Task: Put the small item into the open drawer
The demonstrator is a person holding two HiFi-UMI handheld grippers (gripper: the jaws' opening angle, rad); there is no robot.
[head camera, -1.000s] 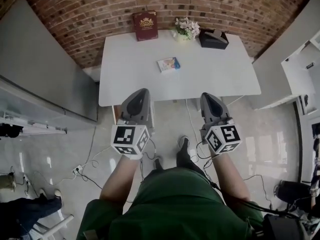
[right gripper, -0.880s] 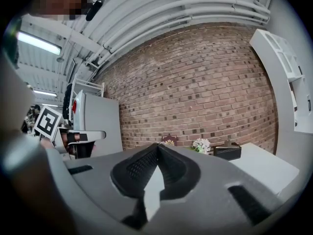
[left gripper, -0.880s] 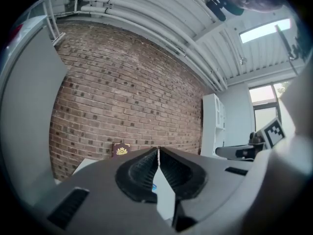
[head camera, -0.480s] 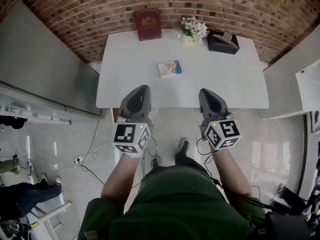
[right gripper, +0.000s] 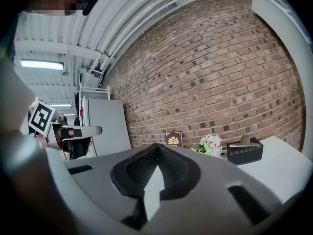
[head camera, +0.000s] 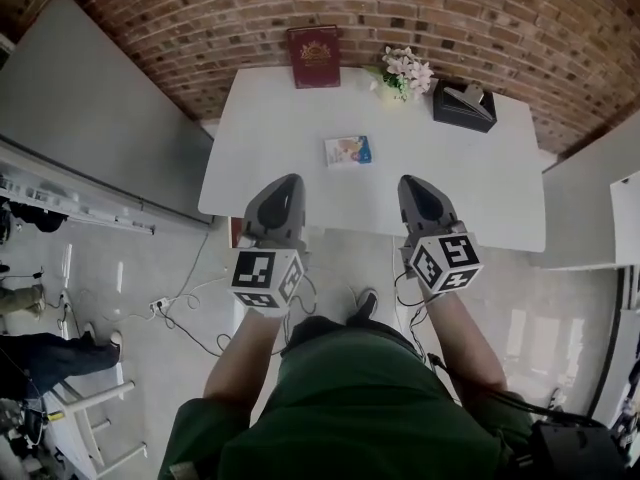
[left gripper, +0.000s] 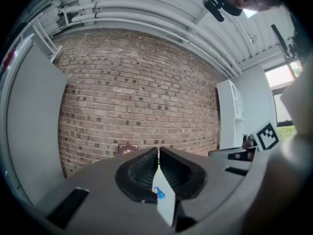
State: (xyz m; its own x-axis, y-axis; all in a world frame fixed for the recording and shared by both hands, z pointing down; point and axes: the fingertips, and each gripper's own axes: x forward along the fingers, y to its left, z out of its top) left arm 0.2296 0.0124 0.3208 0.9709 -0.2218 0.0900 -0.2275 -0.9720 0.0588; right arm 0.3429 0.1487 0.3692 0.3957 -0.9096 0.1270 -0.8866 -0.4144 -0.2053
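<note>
The small item [head camera: 348, 151], a flat blue-and-white packet, lies near the middle of the white table [head camera: 280, 128]. Both grippers are held side by side at the table's near edge, short of the packet. My left gripper [head camera: 288, 181] is shut with nothing in it; through its jaw gap in the left gripper view [left gripper: 158, 151] a blue corner of the small item [left gripper: 158, 193] shows. My right gripper [head camera: 411, 182] is also shut and empty, its jaws meeting in the right gripper view [right gripper: 157, 146]. A brownish part [head camera: 237, 231] shows under the table's front left; I cannot tell whether it is the drawer.
At the table's back by the brick wall stand a dark red book [head camera: 314, 43], a small bunch of flowers [head camera: 405, 71] and a black tissue box [head camera: 463, 105]. Grey panels [head camera: 90, 98] flank the left, white furniture the right. Cables [head camera: 185, 318] lie on the floor; a person's legs [head camera: 45, 360] show at lower left.
The table has slid right and slightly nearer in the head view as both grippers advance toward it. Both pairs of jaws stay together.
</note>
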